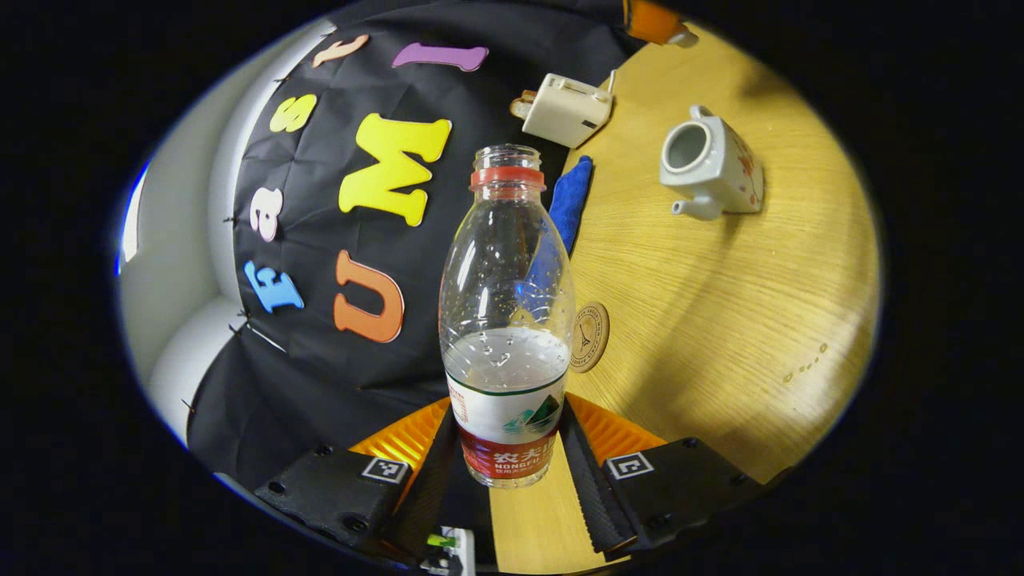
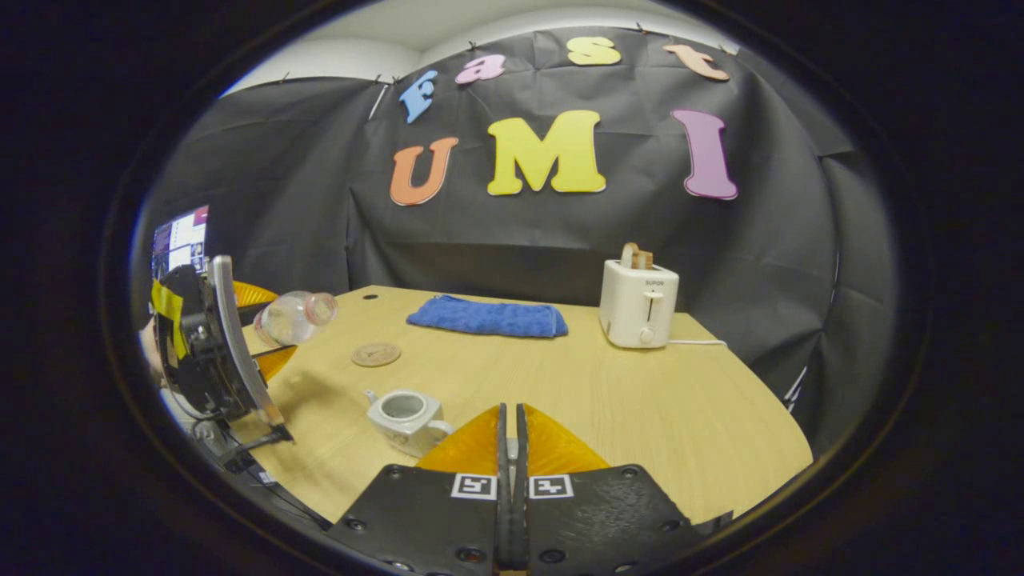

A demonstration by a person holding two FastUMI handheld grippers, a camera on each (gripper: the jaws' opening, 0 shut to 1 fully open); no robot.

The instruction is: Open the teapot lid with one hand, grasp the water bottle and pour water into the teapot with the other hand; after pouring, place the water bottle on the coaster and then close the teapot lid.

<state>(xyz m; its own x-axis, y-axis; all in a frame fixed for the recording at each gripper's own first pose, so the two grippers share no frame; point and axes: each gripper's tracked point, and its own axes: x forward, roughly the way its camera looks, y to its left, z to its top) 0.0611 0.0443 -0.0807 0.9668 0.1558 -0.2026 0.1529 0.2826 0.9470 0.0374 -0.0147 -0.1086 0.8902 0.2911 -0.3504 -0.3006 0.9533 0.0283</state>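
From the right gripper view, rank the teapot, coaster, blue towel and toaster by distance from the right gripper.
1. White ceramic teapot, lidless, just left of the fingers.
2. Round cork coaster, farther left.
3. Folded blue towel, toward the backdrop.
4. White toaster, back right; close to the towel's distance.

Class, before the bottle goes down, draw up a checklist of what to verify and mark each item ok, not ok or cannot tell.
1. Left tool shut on the water bottle: ok.
2. Bottle uncapped, some water left: ok.
3. Teapot lid off, mouth open: ok.
4. Water in the teapot: cannot tell.
5. Coaster bare and free on the table: ok.
6. Right tool fingers closed together; whether they hold the lid: cannot tell.
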